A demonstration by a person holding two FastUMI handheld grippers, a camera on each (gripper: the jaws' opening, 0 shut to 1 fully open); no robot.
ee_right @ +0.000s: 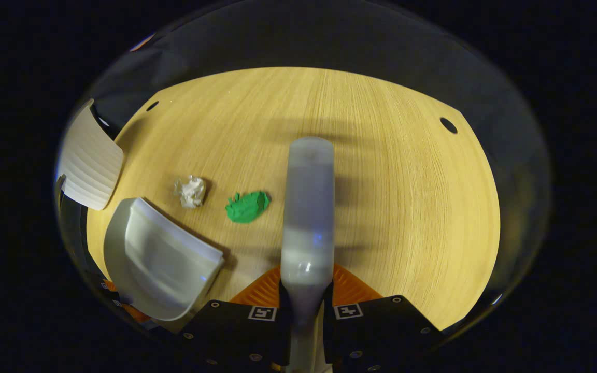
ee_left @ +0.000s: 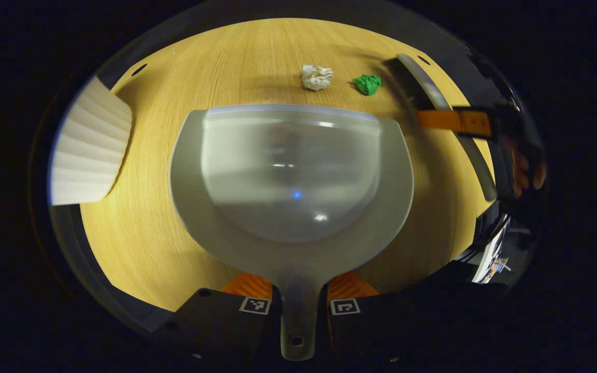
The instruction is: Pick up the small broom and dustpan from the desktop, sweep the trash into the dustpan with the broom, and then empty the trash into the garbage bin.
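My left gripper [ee_left: 298,305] is shut on the handle of the grey dustpan [ee_left: 293,176], whose open lip faces the far side of the wooden desktop [ee_left: 236,62]. Just beyond the lip lie a crumpled white paper ball [ee_left: 316,77] and a crumpled green paper [ee_left: 368,84]. My right gripper [ee_right: 306,311] is shut on the handle of the small grey broom [ee_right: 309,207], which points forward over the desk. In the right gripper view, the white paper ball [ee_right: 190,191] and green paper [ee_right: 247,206] lie left of the broom, with the dustpan [ee_right: 158,259] at lower left. The broom [ee_left: 433,98] with its dark bristles shows at the right of the left gripper view.
A white ribbed garbage bin [ee_left: 88,145] stands at the desk's left edge, also seen as the bin [ee_right: 88,158] in the right gripper view. Small holes [ee_right: 448,125] mark the desktop's corners. A hand [ee_left: 529,171] holds the other gripper at the right.
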